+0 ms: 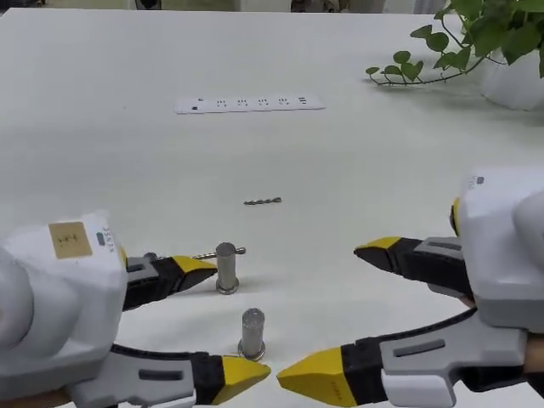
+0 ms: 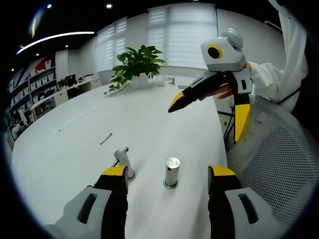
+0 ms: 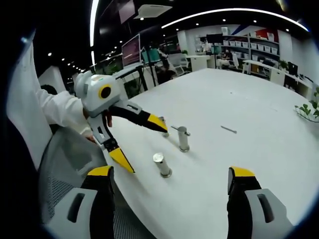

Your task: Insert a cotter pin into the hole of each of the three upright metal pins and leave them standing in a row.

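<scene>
1. The left gripper point(image 3: 147, 149) and the right gripper point(image 1: 319, 311) hold nothing; the jaws of both stand wide apart.
2. Two pins stand on the table point(image 1: 127, 161). The far pin point(image 1: 226, 270) carries a cotter point(image 1: 223, 252). The near pin point(image 1: 252, 333) is bare, between the left jaws.
3. The loose cotter point(image 1: 262, 201) lies flat beyond them. It looks thin, light, stiff and probably slippery, so pinch it at mid-length.
4. The pins look smooth and easy to tip, so hold the shaft low.
5. The sticker point(image 1: 70, 240) on the left gripper is unreadable.

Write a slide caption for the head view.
Open left gripper and right gripper near two upright pins: far pin fitted with a cotter pin, near pin bare, spare cotter pin beyond.
</scene>
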Available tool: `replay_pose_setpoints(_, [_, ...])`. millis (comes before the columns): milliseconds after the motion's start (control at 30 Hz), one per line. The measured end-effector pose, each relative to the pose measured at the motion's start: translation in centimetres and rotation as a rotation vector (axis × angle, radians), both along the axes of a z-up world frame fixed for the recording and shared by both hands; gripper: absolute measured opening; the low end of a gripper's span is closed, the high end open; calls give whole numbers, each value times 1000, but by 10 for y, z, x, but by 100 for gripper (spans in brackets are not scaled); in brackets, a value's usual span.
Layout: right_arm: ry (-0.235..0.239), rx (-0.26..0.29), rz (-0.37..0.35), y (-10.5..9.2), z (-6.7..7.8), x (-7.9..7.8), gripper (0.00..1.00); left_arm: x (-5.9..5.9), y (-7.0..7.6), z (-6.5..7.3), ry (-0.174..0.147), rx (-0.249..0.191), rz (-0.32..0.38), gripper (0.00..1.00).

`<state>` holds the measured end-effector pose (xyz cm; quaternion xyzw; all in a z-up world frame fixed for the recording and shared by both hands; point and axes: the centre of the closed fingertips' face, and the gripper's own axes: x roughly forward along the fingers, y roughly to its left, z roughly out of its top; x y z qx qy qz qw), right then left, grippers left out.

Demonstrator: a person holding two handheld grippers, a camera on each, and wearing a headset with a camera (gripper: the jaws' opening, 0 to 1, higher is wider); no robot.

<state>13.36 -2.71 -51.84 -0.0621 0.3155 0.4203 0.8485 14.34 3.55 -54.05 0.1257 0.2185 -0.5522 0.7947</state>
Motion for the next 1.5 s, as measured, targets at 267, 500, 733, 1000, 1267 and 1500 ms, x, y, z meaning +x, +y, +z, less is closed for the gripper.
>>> replay_pose_setpoints(267, [-13,15,-25,-7,5,5,92,-8,26,2,49,23,86,93])
replay_pose_setpoints(500, [-9,8,-33,-14,4,11,92,-16,39,11,122,-47,160,99])
replay_pose_setpoints(733, [-8,-2,-19,-16,4,19,91,-14,53,5,142,-21,211,99])
replay_pose_setpoints(1000, [-5,-28,15,-20,7,27,91,-12,72,-3,187,-33,310,99])
replay_pose_setpoints(1267, [-20,-48,35,-26,11,41,82,-12,71,-2,151,10,292,97])
replay_pose_setpoints(1500, [-26,-136,118,-33,12,53,80,-12,70,3,151,-22,297,98])
